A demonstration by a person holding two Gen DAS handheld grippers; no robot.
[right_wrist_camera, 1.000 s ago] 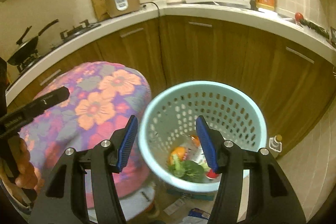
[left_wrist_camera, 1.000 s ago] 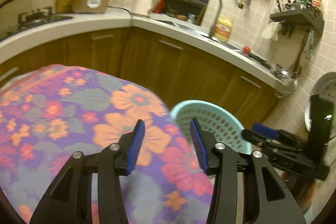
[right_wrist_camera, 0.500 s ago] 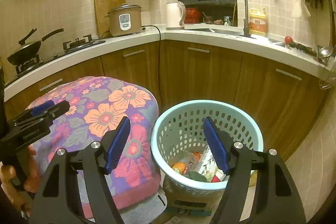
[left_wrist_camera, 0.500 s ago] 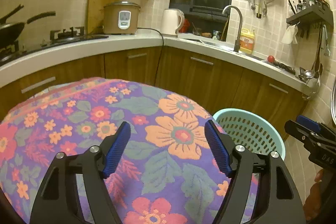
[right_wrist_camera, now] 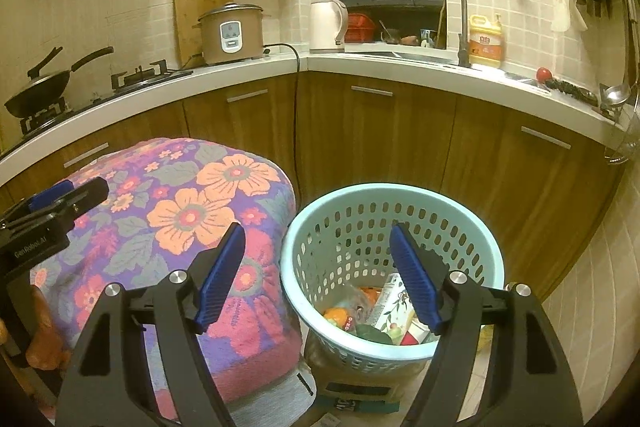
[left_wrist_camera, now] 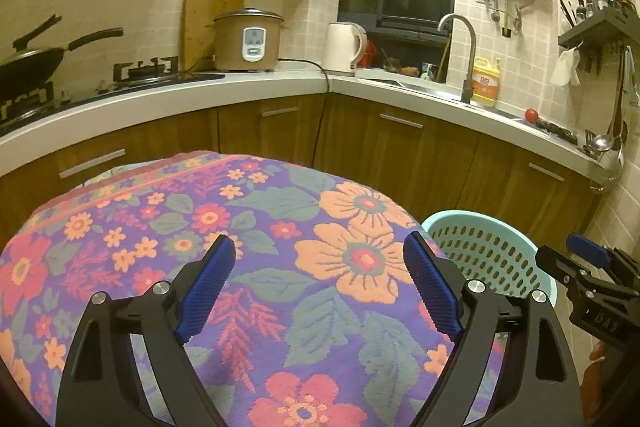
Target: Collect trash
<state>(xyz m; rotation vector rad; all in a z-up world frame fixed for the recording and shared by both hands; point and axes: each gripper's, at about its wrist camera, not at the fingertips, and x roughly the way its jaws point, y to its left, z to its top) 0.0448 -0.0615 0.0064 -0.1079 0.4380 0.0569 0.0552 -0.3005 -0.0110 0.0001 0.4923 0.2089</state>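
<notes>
Both grippers hang released and empty: the left gripper (left_wrist_camera: 318,283) above the floral cloth (left_wrist_camera: 256,227), the right gripper (right_wrist_camera: 318,273) above the trash-filled basket (right_wrist_camera: 492,247).

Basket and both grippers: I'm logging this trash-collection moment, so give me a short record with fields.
basket: light blue perforated basket, on the floor beside the floral-covered table
basket contents: trash at the bottom, including a printed carton and an orange item
left gripper: open, holding nothing, over the floral cloth
right gripper: open, holding nothing, above the basket's near-left rim
tabletop: only the floral cloth is visible
</notes>
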